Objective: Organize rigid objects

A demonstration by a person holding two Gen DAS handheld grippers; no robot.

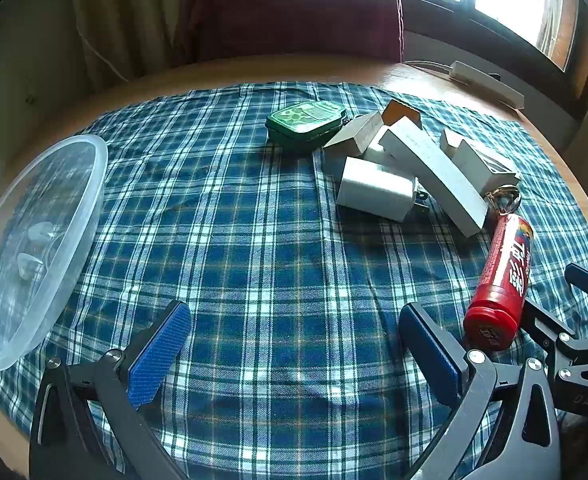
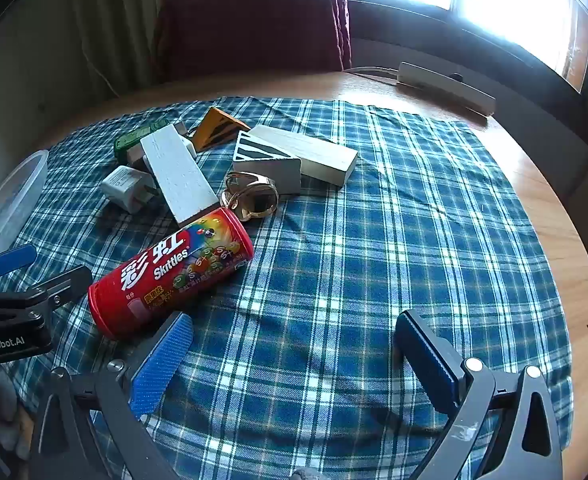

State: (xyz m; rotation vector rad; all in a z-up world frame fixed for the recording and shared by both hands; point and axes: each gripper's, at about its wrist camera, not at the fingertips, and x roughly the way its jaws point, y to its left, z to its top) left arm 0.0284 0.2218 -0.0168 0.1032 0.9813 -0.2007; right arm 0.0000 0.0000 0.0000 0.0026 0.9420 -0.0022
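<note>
Left wrist view: the left gripper hangs released over bare plaid cloth, grasping nothing. The clear plastic bowl sits at 9 o'clock on the counter. The clutter lies at 1 to 2 o'clock: a green tin, a white charger and white boxes leaning on one another. The red Skittles can lies on its side at 3 o'clock, touching a keyring. Being round, the can would likely roll away if nudged off-centre, and pulling one box could topple the rest.

Right wrist view: the right gripper is also released and empty, with the can at 10 o'clock, just beside its left finger. Only here do the can's label and the keyring's loops show clearly. The bowl is merely a rim at 9 o'clock, and the small white items inside it appear only in the left view.
</note>
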